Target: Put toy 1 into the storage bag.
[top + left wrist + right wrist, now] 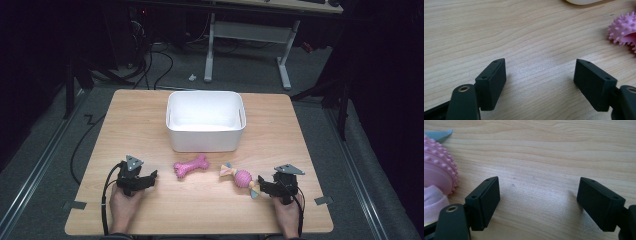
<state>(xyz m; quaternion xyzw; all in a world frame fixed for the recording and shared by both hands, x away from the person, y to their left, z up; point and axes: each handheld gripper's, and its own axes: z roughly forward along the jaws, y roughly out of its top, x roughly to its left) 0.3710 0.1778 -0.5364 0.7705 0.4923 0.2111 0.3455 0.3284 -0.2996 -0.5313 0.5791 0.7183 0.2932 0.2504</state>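
Note:
A pink spiky bone toy (191,166) lies on the wooden table in front of a white bin (205,137). To its right lies a rope toy with a pink spiky ball (243,178) and pale knotted ends. My left gripper (149,178) rests low on the table left of the bone, its jaws pointing right. In the left gripper view the left gripper (540,62) stands open over bare wood, with the bone's end (622,31) at the right edge. My right gripper (262,185) sits just right of the rope toy; it (539,179) is open and the ball (436,170) lies left of its jaws.
The white bin stands empty at the table's middle back, and its edge (584,2) shows at the top of the left gripper view. Bare wood (135,125) spreads to either side of the bin. Beyond the table are a desk frame (247,35) and floor cables.

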